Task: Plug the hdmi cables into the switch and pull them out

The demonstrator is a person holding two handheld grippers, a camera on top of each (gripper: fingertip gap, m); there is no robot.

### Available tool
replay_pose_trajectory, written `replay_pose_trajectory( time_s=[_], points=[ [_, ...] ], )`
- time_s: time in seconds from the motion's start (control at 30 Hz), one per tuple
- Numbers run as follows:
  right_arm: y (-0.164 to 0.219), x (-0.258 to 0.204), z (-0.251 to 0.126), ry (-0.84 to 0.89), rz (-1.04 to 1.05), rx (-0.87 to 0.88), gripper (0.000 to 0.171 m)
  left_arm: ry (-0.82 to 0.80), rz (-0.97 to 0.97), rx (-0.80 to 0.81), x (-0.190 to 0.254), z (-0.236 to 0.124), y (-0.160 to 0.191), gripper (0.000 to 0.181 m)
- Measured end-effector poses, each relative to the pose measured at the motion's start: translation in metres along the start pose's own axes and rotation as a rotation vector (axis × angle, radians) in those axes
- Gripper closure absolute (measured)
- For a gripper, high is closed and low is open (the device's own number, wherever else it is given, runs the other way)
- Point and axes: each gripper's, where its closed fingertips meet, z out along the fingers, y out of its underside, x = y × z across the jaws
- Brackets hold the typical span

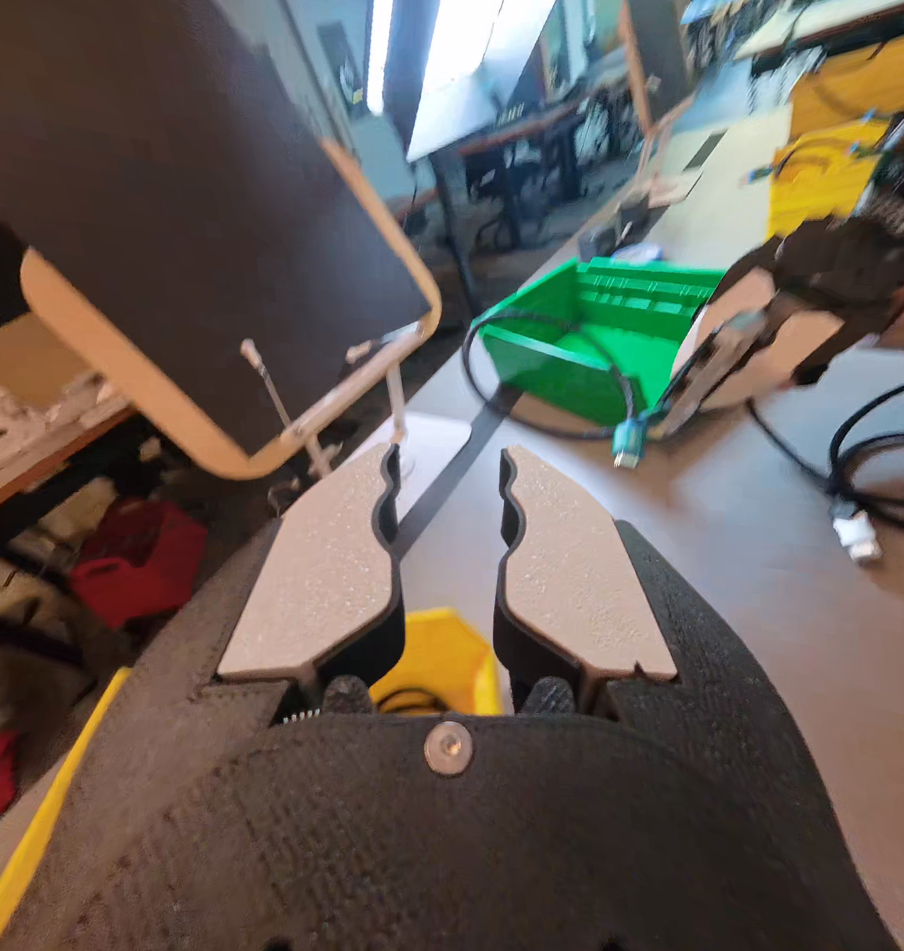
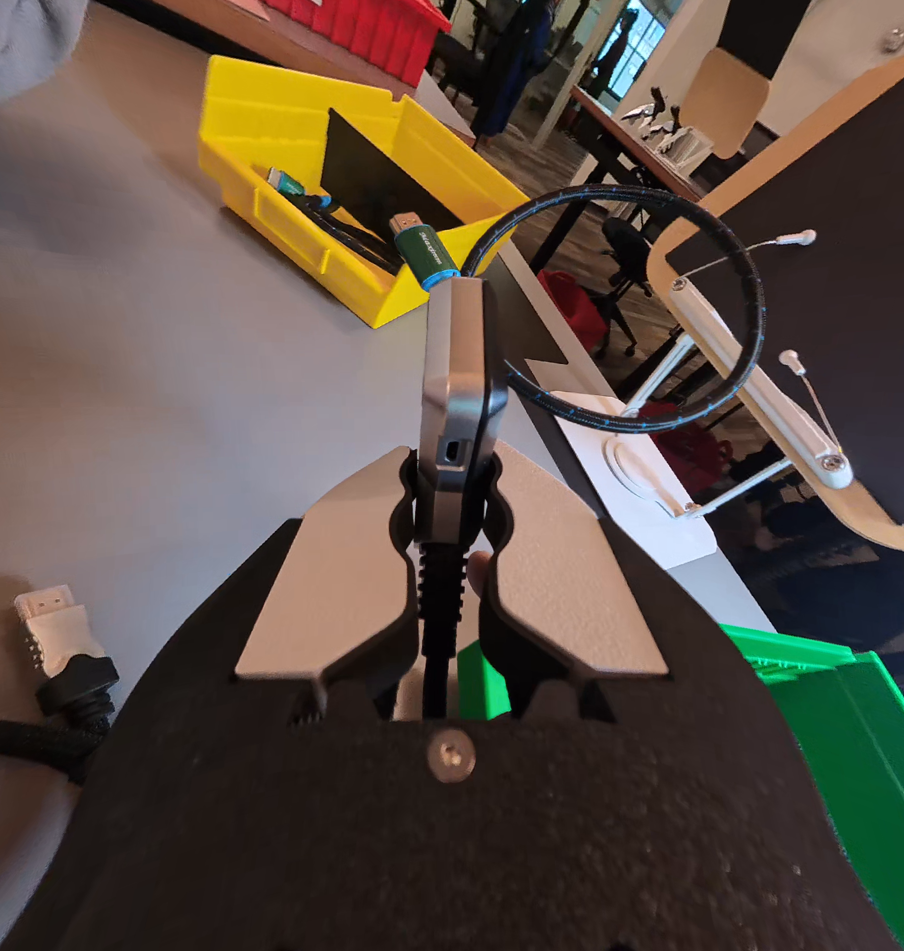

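Note:
My right gripper (image 2: 452, 463) is shut on a grey HDMI switch (image 2: 455, 391) and holds it on edge above the table; the switch's black ribbed cable (image 2: 439, 592) runs back between the jaws. A green HDMI plug with a blue collar (image 2: 423, 252) hangs free at the switch's far end. Its braided cable (image 2: 748, 309) loops round to the switch's right side, where its end is hidden. My left gripper (image 1: 449, 463) is open and empty. In the left wrist view the right gripper (image 1: 825, 288), the switch (image 1: 717, 360) and the hanging plug (image 1: 627, 442) show far right.
A yellow bin (image 2: 264, 128) holds another green plug (image 2: 285, 182) and dark cables. A white HDMI plug (image 2: 53, 633) lies on the grey table (image 2: 156, 386); it also shows in the left wrist view (image 1: 856, 535). A green bin (image 1: 568, 360) stands beside the switch. A black, wood-edged panel (image 1: 182, 231) is at the table's edge. Some 25 cm of space lies between my two pairs of fingers.

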Motion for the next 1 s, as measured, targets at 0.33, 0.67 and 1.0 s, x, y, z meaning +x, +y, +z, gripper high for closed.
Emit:
replay_pose_trajectory(
  time_s=[0.33,0.67,1.0],
  points=[
    [0.010,0.002,0.004,0.006,0.008,-0.034,0.148,0.226,-0.128,-0.757,0.013,-0.022,0.183,0.144],
    [0.013,0.007,0.001,0.023,0.009,-0.051,0.148,0.219,-0.059,-0.814,0.008,-0.025,0.189,0.173],
    [0.007,0.016,-0.003,0.067,0.021,-0.018,0.149,0.058,0.084,-0.097,0.022,-0.036,-0.009,0.174]
  ],
)
